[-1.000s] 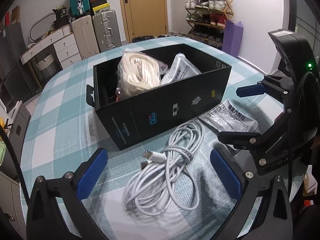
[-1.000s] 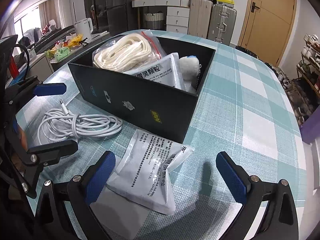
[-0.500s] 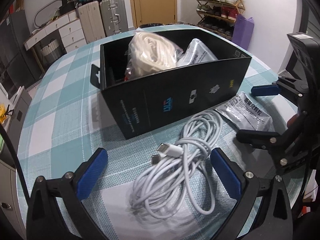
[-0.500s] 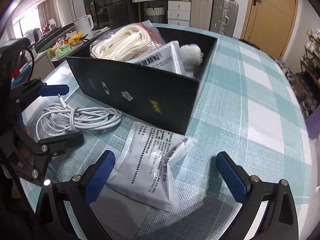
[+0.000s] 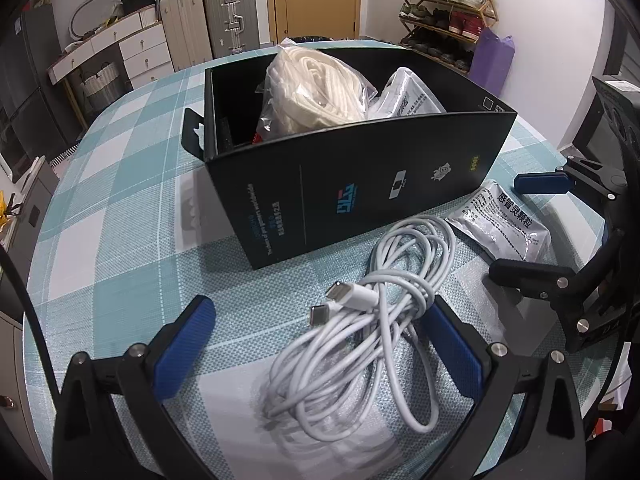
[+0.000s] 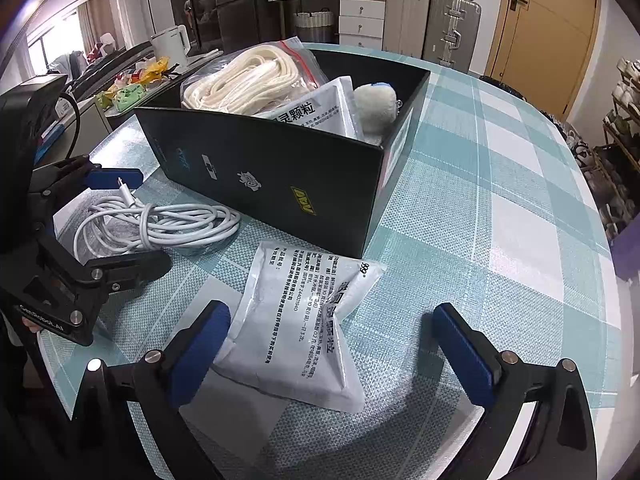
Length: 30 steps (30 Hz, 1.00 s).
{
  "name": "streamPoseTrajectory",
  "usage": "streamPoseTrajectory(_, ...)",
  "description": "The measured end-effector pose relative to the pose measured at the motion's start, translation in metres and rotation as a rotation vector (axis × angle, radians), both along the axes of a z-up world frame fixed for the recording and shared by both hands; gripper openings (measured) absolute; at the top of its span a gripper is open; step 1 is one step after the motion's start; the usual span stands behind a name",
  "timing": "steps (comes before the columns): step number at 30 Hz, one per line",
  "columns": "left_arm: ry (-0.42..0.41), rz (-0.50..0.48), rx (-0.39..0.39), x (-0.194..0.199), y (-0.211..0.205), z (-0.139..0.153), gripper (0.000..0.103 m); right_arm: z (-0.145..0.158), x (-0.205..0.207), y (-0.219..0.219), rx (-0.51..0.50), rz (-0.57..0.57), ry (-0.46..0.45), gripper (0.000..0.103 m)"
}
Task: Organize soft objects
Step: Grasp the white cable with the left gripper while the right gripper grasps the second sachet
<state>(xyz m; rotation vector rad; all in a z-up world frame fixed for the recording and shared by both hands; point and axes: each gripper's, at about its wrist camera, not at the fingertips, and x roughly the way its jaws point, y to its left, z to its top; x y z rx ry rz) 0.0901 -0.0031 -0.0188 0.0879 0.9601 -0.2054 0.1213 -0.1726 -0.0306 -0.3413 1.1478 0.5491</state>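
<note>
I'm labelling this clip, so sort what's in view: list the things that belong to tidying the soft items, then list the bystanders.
Job:
black box
white cable
printed sachet on the table
bagged rope, second sachet and plush toy in the box
left gripper, right gripper, both open

Bystanders:
suitcases
shoe rack
kettle
purple bag

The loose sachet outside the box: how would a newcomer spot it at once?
Find the black box on the checked table. Against its front wall lie a white cable and, beside it, the sachet: flat, silvery, black-printed, with the right gripper open around it.
</note>
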Motion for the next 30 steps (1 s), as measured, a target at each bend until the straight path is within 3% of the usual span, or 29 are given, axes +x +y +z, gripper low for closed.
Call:
streamPoseTrajectory(3, 0.0, 0.0, 0.0, 0.0, 0.0, 0.0, 0.103, 0.003, -0.003, 0.003, 0.002, 0.021, -0.001, 0.093)
streamPoseTrajectory(8, 0.0, 0.0, 0.0, 0.0, 0.0, 0.0, 0.103, 0.009, -0.011, 0.012, 0.021, 0.069, -0.002, 0.064)
streamPoseTrajectory(11, 0.0, 0.0, 0.0, 0.0, 0.0, 0.0, 0.103, 0.01, -0.014, 0.016, 0.02, 0.083, -0.01, 0.057)
streamPoseTrajectory(25, -0.003, -0.013, -0.003, -0.001, -0.003, 0.0, 0.1, 0.011, -0.018, 0.015, 0.027, 0.103, -0.022, 0.052)
streamPoseTrajectory(28, -0.019, -0.043, -0.007, -0.004, -0.006, 0.002, 0.091, 0.011, -0.018, 0.015, 0.028, 0.104, -0.024, 0.052)
streamPoseTrajectory(30, -0.029, -0.062, -0.01, -0.007, -0.009, 0.004, 0.078, 0.011, -0.018, 0.015, 0.029, 0.105, -0.024, 0.052)
